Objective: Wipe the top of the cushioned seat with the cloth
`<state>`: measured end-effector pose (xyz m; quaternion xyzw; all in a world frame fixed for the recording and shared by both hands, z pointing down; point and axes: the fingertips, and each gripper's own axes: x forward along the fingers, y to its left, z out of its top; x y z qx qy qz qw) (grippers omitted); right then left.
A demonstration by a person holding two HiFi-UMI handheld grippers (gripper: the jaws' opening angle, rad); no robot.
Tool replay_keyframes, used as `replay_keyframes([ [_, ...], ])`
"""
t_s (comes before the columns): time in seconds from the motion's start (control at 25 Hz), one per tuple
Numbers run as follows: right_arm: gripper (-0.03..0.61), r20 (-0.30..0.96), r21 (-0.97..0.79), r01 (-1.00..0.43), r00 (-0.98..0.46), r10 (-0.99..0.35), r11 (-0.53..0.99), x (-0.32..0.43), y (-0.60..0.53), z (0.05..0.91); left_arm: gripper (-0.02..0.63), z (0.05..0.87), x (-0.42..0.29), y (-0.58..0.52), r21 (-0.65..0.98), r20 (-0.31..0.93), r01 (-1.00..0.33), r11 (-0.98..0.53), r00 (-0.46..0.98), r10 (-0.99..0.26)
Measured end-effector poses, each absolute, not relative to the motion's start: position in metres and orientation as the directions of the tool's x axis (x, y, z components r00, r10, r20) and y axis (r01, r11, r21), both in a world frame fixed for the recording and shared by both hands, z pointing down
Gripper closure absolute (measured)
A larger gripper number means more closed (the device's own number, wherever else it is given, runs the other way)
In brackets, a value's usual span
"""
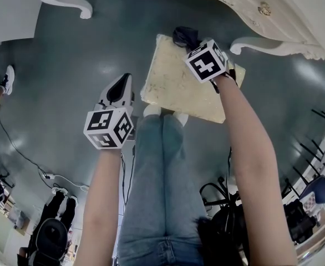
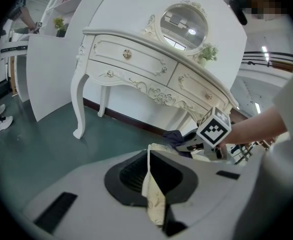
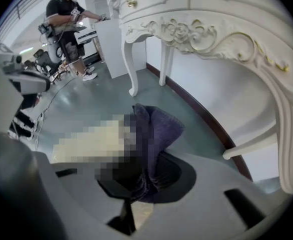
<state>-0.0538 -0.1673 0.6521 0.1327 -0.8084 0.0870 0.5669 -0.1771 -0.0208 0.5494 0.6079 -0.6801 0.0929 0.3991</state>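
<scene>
Gripping cloth (image 1: 184,36) firmly in right gripper (image 3: 146,184), with left gripper (image 2: 154,184) closed and empty, sweep flat across whole cushioned seat (image 1: 173,85).

Glossy grey-green floor (image 1: 68,60) filling the head view. In the centre of the left gripper view, white carved dressing table (image 2: 136,66), round mirror (image 2: 183,26) above, white wall (image 2: 129,11) behind, white panel (image 2: 49,79) at left.
</scene>
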Motion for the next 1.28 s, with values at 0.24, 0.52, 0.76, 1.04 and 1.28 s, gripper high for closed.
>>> replay_keyframes([
  [0.24,0.535,0.949,0.098,-0.070,-0.293,-0.114,0.993,-0.057,-0.153,0.652,0.600,0.547,-0.176,-0.022,0.360,0.650,-0.902,0.238,0.060,-0.758],
  [0.52,0.535,0.958,0.053,0.009,-0.284,-0.048,0.999,-0.057,-0.137,0.651,0.600,0.545,-0.174,-0.019,0.359,0.648,-0.903,0.236,0.059,-0.760],
  [0.76,0.535,0.961,0.027,0.039,-0.277,-0.015,0.999,-0.055,-0.118,0.650,0.600,0.544,-0.164,-0.015,0.368,0.644,-0.902,0.225,0.073,-0.762],
  [1.04,0.535,0.960,0.013,0.058,-0.282,0.004,0.998,-0.051,-0.092,0.650,0.600,0.546,-0.156,-0.010,0.373,0.633,-0.904,0.209,0.084,-0.769],
  [1.28,0.535,0.961,-0.023,0.047,-0.276,0.035,0.999,-0.048,-0.074,0.651,0.600,0.550,-0.151,-0.002,0.372,0.623,-0.908,0.194,0.089,-0.777],
])
